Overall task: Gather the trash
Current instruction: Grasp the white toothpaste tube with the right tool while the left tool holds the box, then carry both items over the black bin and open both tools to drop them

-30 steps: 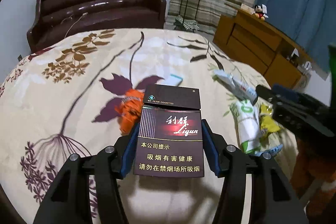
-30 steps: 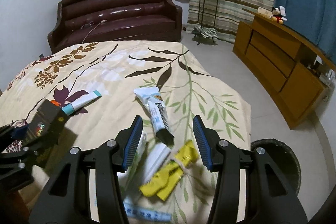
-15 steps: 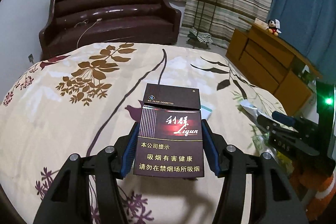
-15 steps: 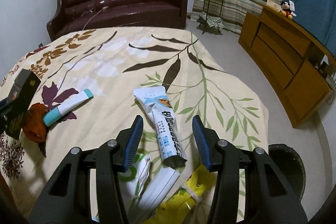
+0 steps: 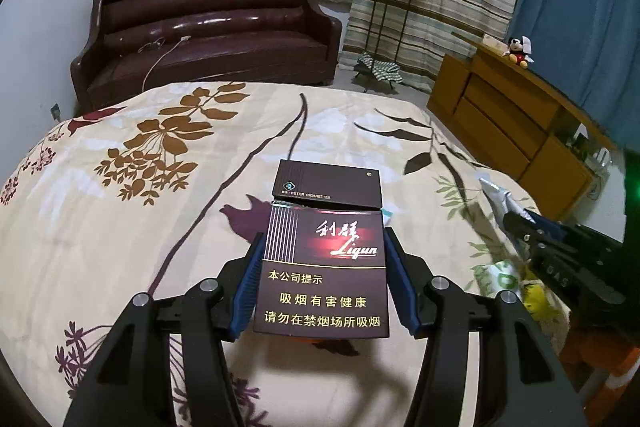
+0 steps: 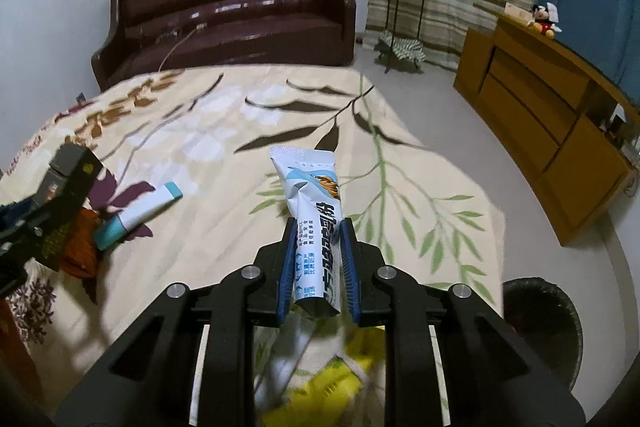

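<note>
White and blue, the sachet [image 6: 316, 227] is now sitting between the pads of my right gripper [image 6: 318, 259], whose jaws are closing on it; a second ago they were standing wide over it on the bed [image 6: 224, 131]. I am still clamping the dark cigarette pack [image 5: 324, 259] in my left gripper [image 5: 324, 279], unchanged. Yellow wrappers [image 6: 340, 383] are lying blurred on the bed under the right gripper, and a teal-tipped tube [image 6: 136, 217] is resting to its left.
</note>
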Motion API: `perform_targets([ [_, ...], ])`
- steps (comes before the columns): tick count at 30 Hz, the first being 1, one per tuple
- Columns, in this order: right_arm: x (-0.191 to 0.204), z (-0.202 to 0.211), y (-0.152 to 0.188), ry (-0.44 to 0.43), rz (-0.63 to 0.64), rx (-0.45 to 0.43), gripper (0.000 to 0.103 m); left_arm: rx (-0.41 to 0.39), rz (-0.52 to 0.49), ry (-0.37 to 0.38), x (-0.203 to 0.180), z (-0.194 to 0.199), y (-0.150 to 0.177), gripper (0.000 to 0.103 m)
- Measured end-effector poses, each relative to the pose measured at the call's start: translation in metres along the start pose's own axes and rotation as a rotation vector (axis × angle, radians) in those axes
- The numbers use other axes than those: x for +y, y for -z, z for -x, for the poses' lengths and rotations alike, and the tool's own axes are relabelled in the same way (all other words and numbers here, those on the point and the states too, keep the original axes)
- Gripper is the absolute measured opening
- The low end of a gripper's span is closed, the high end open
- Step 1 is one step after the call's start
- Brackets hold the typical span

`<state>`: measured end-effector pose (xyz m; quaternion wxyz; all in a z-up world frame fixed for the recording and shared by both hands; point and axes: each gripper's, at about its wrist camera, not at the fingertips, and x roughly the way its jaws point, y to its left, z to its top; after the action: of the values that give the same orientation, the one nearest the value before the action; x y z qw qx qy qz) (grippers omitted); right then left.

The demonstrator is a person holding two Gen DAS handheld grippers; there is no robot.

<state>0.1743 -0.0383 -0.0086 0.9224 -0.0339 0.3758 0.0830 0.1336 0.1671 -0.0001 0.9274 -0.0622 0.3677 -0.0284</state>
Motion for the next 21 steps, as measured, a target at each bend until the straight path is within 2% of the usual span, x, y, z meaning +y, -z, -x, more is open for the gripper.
perform_targets([
  [8,-0.028,0.043,0.018,0.040,-0.041,-0.052,0.021,-0.039,-0.041,0.048,-0.039,0.015,0.009,0.056],
  [21,-0.104,0.090,0.075,0.189,-0.157,-0.064,0.021,-0.044,-0.144,0.141,-0.132,0.022,0.039,0.056],
])
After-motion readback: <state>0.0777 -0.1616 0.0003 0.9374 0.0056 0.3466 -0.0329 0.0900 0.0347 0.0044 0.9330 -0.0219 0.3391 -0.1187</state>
